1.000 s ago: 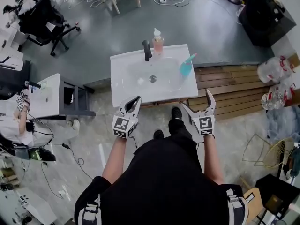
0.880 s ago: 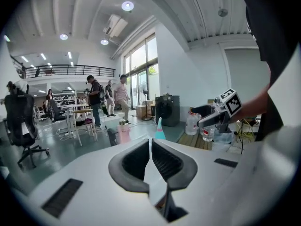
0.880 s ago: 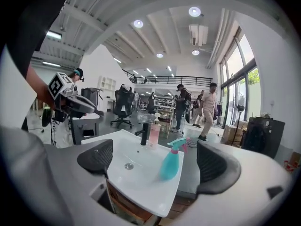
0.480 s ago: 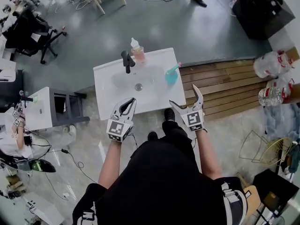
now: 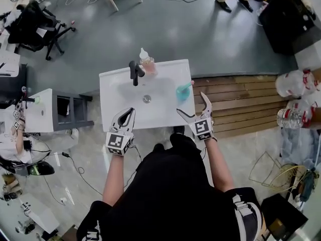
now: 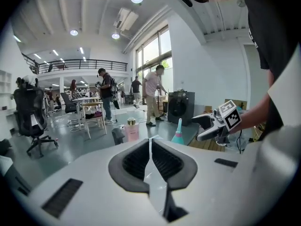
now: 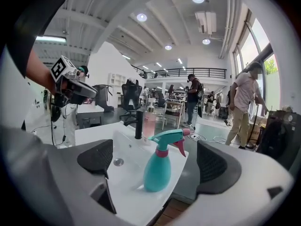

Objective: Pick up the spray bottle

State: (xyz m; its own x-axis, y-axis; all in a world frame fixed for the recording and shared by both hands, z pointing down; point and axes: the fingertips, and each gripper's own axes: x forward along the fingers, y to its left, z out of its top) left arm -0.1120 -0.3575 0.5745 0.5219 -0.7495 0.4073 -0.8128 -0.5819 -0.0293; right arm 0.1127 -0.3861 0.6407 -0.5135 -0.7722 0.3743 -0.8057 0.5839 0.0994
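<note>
The right gripper (image 5: 191, 105) is held with jaws spread wide toward the spray bottle (image 7: 159, 166), seemingly to straddle it, while the left gripper (image 5: 129, 112) is held closed, apparently unneeded.

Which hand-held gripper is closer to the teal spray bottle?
Right. The right hand-held gripper is just short of the spray bottle, jaws apart; the left hand-held gripper is across the sink, shut.

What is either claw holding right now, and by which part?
Nothing is held. The right claw is open, the spray bottle standing untouched on the sink ahead of it; the left claw is shut, empty.
</note>
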